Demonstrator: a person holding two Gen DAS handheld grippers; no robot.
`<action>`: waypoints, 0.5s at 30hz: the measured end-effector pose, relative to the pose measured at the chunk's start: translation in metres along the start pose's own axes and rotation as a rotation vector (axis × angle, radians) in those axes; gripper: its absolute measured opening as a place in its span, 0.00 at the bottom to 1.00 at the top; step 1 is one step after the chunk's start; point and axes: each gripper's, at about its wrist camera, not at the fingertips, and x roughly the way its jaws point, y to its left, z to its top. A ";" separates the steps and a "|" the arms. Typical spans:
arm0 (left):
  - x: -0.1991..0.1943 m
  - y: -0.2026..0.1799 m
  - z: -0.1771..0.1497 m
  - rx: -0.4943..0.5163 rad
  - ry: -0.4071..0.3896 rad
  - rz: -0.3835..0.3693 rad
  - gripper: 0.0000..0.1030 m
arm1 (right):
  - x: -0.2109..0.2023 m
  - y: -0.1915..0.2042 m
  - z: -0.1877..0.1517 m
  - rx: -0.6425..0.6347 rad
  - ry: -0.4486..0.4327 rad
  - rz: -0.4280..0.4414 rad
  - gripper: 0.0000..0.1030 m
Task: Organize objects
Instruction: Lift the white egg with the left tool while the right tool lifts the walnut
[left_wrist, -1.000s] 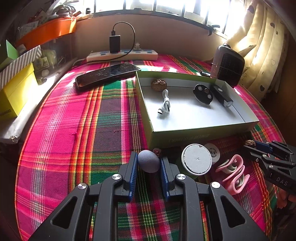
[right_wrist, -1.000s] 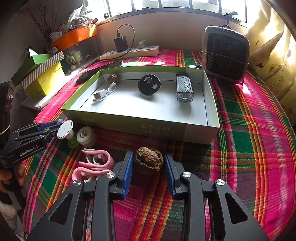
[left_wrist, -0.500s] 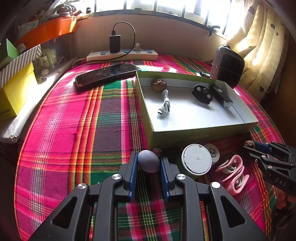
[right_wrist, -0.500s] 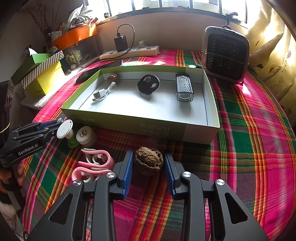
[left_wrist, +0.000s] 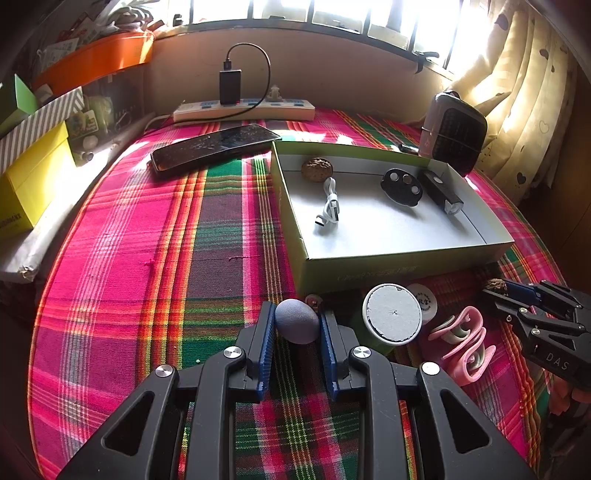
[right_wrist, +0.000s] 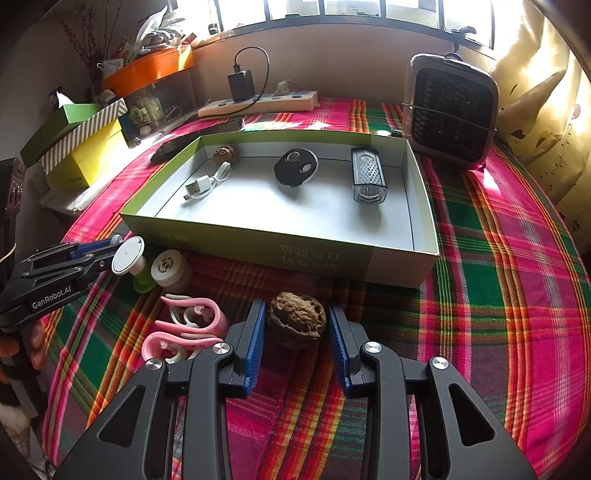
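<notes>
My left gripper (left_wrist: 296, 325) is shut on a grey-blue egg-shaped ball (left_wrist: 297, 320), just in front of the green box's near wall (left_wrist: 388, 271). My right gripper (right_wrist: 296, 323) is shut on a brown walnut (right_wrist: 296, 319), in front of the box's front wall (right_wrist: 295, 253). The box holds another walnut (right_wrist: 224, 154), a white USB cable (right_wrist: 205, 182), a black round fob (right_wrist: 295, 168) and a bike light (right_wrist: 367, 180). Each gripper shows in the other's view: the right one (left_wrist: 506, 290) and the left one (right_wrist: 110, 247).
A white-topped green cap (left_wrist: 392, 314), a small white jar (right_wrist: 168, 266) and pink clips (right_wrist: 188, 328) lie in front of the box. A phone (left_wrist: 214, 146), power strip (left_wrist: 243, 109), small heater (right_wrist: 452, 110) and yellow box (left_wrist: 29, 181) stand around the plaid cloth.
Both grippers keep their hold; the view has barely shifted and the held objects stay in place between the fingers.
</notes>
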 end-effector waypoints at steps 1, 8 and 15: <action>0.000 0.000 0.000 -0.001 0.000 0.000 0.21 | 0.000 0.000 0.000 0.002 0.000 0.000 0.33; -0.001 0.000 -0.002 -0.006 0.003 -0.005 0.21 | -0.002 0.000 -0.001 0.008 -0.002 -0.010 0.33; -0.007 0.003 -0.004 -0.020 -0.005 -0.006 0.21 | -0.005 0.002 -0.001 0.008 -0.010 -0.018 0.33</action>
